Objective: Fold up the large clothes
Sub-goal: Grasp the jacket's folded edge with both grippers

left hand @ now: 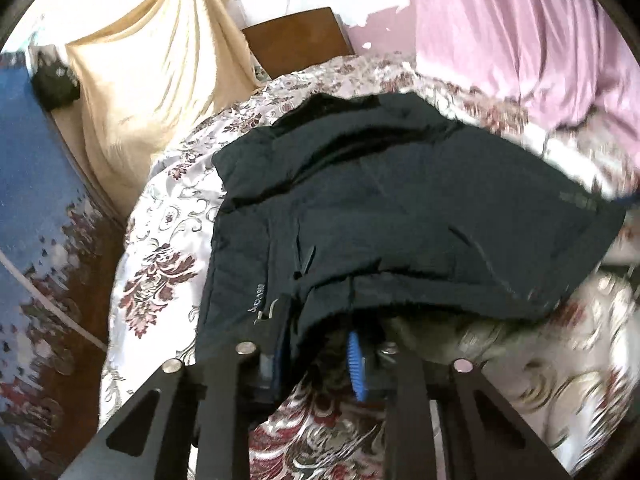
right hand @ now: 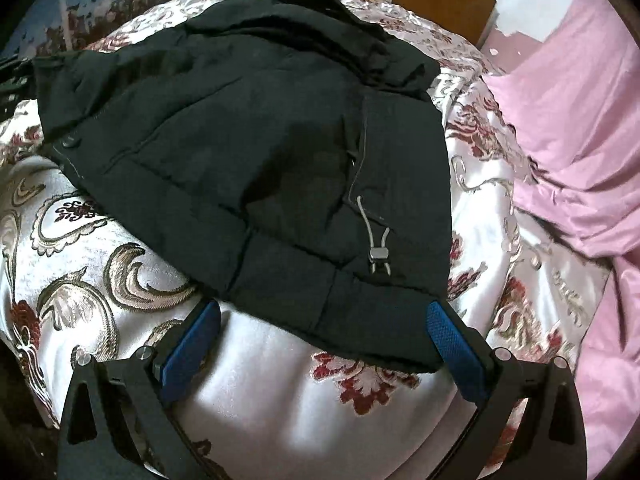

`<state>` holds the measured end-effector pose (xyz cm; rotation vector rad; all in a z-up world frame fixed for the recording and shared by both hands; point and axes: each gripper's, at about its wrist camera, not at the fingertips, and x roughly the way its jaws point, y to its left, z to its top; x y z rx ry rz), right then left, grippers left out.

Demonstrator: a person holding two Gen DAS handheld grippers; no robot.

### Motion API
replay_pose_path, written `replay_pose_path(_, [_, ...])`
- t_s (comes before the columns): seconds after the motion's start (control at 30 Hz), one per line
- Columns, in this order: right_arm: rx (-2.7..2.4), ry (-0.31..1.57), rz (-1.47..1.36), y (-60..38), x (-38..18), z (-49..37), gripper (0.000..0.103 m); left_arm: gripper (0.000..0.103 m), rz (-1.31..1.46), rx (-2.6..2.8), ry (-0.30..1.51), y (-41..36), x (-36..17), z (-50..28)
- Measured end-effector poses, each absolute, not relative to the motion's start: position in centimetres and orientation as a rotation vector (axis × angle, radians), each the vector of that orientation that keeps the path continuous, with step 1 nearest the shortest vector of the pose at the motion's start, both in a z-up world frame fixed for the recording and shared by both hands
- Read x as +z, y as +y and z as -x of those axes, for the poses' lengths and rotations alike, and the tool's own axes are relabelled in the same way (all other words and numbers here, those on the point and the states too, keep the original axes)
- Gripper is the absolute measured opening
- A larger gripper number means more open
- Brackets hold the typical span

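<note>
Floral satin bedspread [right hand: 80, 248] under our black padded jacket [right hand: 248, 152], pink sheet [right hand: 580, 120] beyond it. Our left gripper [left hand: 316, 356] is clamped on the jacket's near hem. Our right gripper [right hand: 320, 332] gapes wide, holding nothing, hem lying crosswise between its fingers; right is nearer the free corner.

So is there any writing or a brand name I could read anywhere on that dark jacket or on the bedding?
Small pale lettering on the dark jacket, near its lower edge in the left wrist view: too blurred to read.
A faint grey mark near the jacket's right edge, same view: also unreadable.
Floral bedspread, pink sheet, cord toggle: no writing visible.
</note>
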<state>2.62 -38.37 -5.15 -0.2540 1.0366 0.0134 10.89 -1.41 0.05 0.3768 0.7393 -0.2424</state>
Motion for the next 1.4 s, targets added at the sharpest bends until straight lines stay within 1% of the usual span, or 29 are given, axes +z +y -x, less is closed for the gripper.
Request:
replay_pose_path(0.17, [0.004,1.0,0.263,-38.5,-5.5,-2.1,0.101,0.015,-0.301,-0.25,0.732,-1.1,2.0,-12.1])
replay_pose_path(0.37, [-0.076,0.965,0.32,-37.9,-5.9,-3.1,0.101,0.013,-0.296,-0.241,0.732,-0.9,2.2,-12.2])
replay_pose_path(0.47, [-0.107,0.901,0.34,-37.7,-5.7,-3.0,0.099,0.013,-0.301,-0.235,0.741,-0.7,1.6,-11.8])
replay_pose_path(0.5, [-0.109,0.876,0.351,-37.5,-5.6,-2.8,0.094,0.013,-0.298,-0.234,0.745,-0.5,1.5,-11.7])
replay_pose_path(0.53, [-0.102,0.859,0.36,-37.3,-5.5,-2.7,0.085,0.013,-0.292,-0.23,0.752,-0.3,1.1,-11.6])
replay_pose_path(0.57, [-0.088,0.841,0.371,-37.1,-5.4,-2.5,0.08,0.013,-0.285,-0.228,0.756,-0.1,1.0,-11.5])
replay_pose_path(0.63, [-0.063,0.827,0.387,-36.7,-5.5,-2.3,0.059,0.013,-0.271,-0.224,0.756,0.2,0.6,-11.0])
replay_pose_path(0.67, [-0.054,0.821,0.392,-36.5,-5.5,-2.3,0.053,0.013,-0.271,-0.221,0.75,0.3,0.5,-10.8])
replay_pose_path(0.7, [-0.042,0.814,0.402,-36.3,-5.6,-2.3,0.042,0.013,-0.276,-0.214,0.737,0.4,0.2,-10.3])
replay_pose_path(0.73, [-0.034,0.814,0.414,-36.0,-5.7,-2.2,0.038,0.012,-0.282,-0.209,0.729,0.5,0.0,-10.0])
replay_pose_path(0.77, [-0.032,0.814,0.421,-35.8,-5.8,-2.2,0.037,0.012,-0.287,-0.204,0.723,0.5,-0.2,-9.6])
replay_pose_path(0.87, [-0.027,0.81,0.391,-36.0,-5.8,-2.0,0.029,0.011,-0.282,-0.194,0.725,0.9,-1.5,-8.5])
replay_pose_path(0.9, [-0.031,0.806,0.376,-36.1,-5.9,-1.8,0.023,0.011,-0.269,-0.19,0.736,1.1,-2.0,-8.3])
replay_pose_path(0.93, [-0.044,0.798,0.365,-36.2,-5.9,-1.7,0.02,0.011,-0.254,-0.188,0.751,1.3,-2.5,-8.1])
replay_pose_path(1.0, [-0.065,0.78,0.334,-36.5,-6.1,-1.5,0.018,0.011,-0.197,-0.185,0.793,2.0,-3.7,-8.0])
replay_pose_path(1.1, [-0.079,0.774,0.301,-36.8,-6.6,-1.5,0.017,0.011,-0.137,-0.178,0.827,2.6,-5.0,-7.8])
replay_pose_path(1.37, [-0.064,0.824,0.22,-37.8,-7.5,-2.3,0.018,0.01,-0.203,-0.138,0.805,1.7,-5.9,-7.0])
replay_pose_path(1.4, [-0.061,0.819,0.215,-37.9,-7.5,-2.2,0.017,0.01,-0.204,-0.136,0.797,1.7,-5.7,-6.8])
